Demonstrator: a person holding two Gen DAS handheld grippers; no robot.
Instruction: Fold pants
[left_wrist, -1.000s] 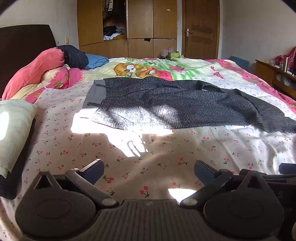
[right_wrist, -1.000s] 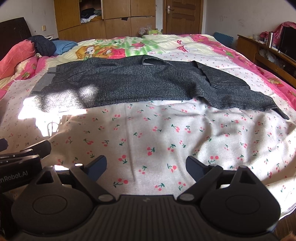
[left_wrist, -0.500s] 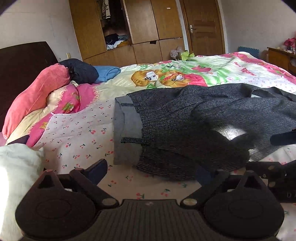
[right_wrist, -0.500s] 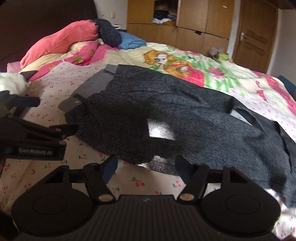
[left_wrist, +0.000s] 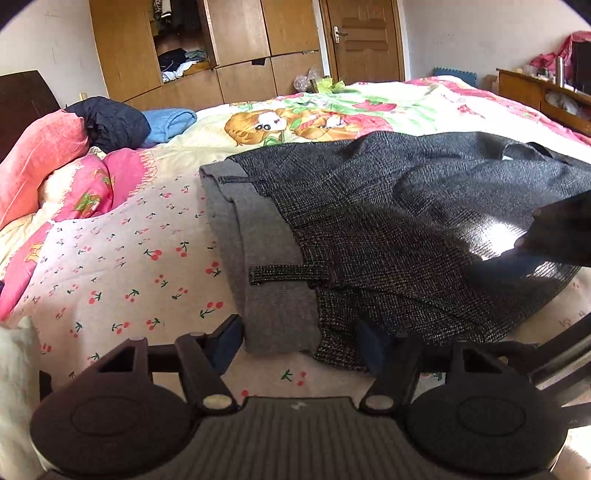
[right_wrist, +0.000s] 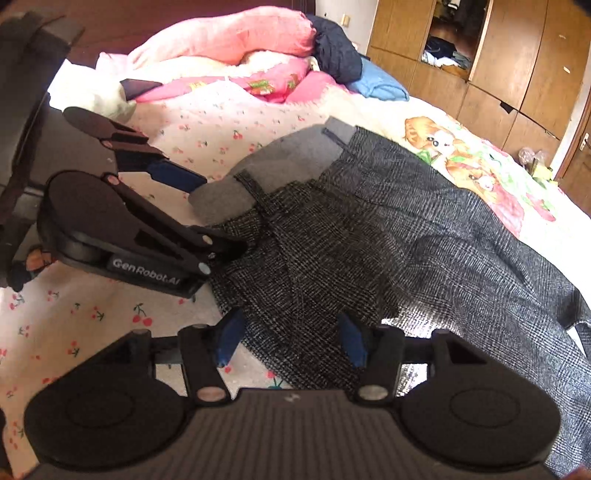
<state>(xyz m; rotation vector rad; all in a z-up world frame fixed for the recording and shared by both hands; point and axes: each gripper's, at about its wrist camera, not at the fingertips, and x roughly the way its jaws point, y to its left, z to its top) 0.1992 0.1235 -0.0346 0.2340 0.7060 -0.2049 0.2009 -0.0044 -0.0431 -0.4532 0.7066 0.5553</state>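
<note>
A: Left gripper (left_wrist: 299, 341) is spread wide, straddling the near corner of the pants (left_wrist: 388, 229) at the waistband (left_wrist: 266, 258). Nothing pinched yet.

B: Right gripper (right_wrist: 290, 341)?

A: Also wide open, over the near hem a bit further along. One pad (right_wrist: 351, 343) rests on cloth, the other (right_wrist: 229, 339) sits at the hem. Holding nothing.

B: Pants position?

A: Flat on the bed (left_wrist: 110, 266), waist toward the pillows (right_wrist: 229, 33), legs running off toward the wardrobe (left_wrist: 236, 44) side.

B: So grab the edge.

A: Yes. Get one finger under both layers before closing, else only the top layer lifts. Can't tell whether the left's lower finger is under the cloth; that part is hidden. Close both together, then lift evenly.
</note>
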